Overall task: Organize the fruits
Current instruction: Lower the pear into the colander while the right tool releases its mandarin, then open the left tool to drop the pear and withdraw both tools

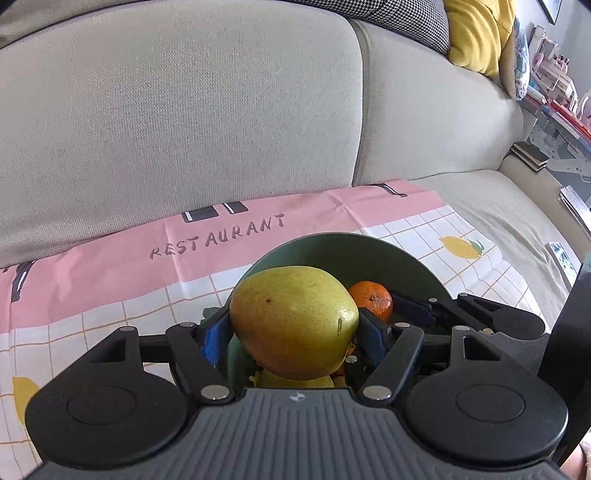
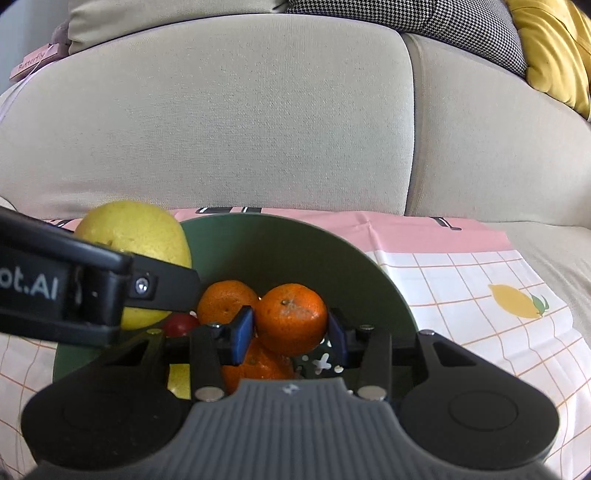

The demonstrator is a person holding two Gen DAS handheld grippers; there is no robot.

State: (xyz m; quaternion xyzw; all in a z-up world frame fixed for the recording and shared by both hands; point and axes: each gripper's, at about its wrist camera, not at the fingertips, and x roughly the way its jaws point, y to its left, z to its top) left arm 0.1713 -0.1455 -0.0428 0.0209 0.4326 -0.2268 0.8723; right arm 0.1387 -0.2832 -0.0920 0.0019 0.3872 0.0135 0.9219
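Fruits fill a green bowl [image 2: 354, 258] set on a pink-and-white checked cloth [image 1: 110, 266] spread over a beige sofa [image 1: 184, 110], as a person working two hand-held grippers gathers the last pieces. In the left wrist view, the left gripper [image 1: 291, 328] grips a large yellow-green mango [image 1: 291, 317] between its blue pads [image 1: 218, 332], jaws spread wide around it, holding it over the bowl's near rim. In the right wrist view, the right gripper [image 2: 291, 332] has its jaws partly closed on a tangerine [image 2: 291, 317], the left pad touching the peel; whether the right pad presses it is hard to tell. That tangerine sits atop other fruit already in the bowl: a second tangerine [image 2: 227, 301] just behind it, another orange fruit beneath, a small red fruit [image 2: 181, 325] and something yellow near the front wall.

Judging by the pile, the sorting looks well advanced, with most pieces already in the bowl and only the two held fruits left to settle. No loose fruit shows on the visible cloth, though the grippers hide much of the foreground.

Both tools point steeply downward toward the bowl, side by side, the left one's black body [image 2: 74, 291] crossing the left of the right camera's view. A yellow cushion [image 1: 476, 33] and a checked cushion [image 2: 461, 29] rest on the sofa back.
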